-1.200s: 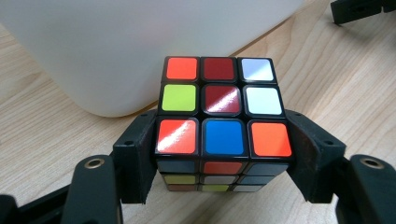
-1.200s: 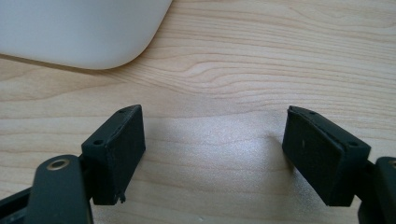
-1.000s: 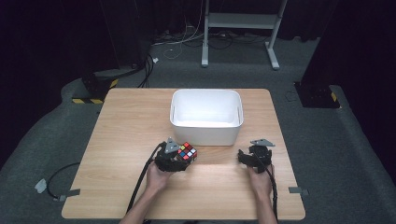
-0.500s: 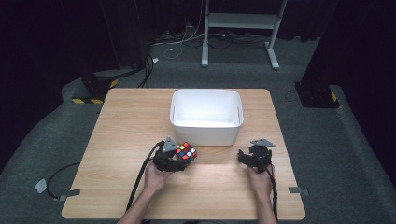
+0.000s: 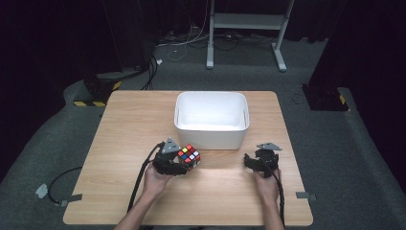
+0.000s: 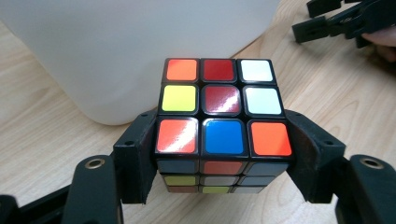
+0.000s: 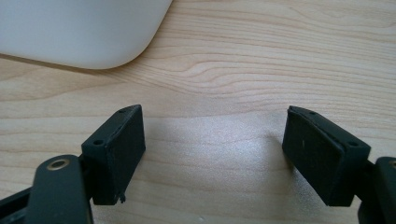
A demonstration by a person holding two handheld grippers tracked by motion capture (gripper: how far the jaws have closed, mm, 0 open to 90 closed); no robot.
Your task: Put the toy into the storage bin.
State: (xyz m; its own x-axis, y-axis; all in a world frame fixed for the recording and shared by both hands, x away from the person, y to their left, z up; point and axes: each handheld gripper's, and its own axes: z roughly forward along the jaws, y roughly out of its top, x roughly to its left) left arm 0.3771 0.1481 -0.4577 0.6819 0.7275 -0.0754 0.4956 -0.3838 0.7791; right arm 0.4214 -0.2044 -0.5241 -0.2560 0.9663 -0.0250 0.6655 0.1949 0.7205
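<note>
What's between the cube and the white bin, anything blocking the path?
Nothing visible. The cube is clamped in the left gripper just in front of the white bin; only the bin's near wall faces it, so it would likely need lifting over the rim. The right gripper sits open off to the side.

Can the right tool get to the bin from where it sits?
Probably yes. The right tool is open and holds nothing, and bare table lies between it and the bin. The cube is off to the side, held in the left tool.
</note>
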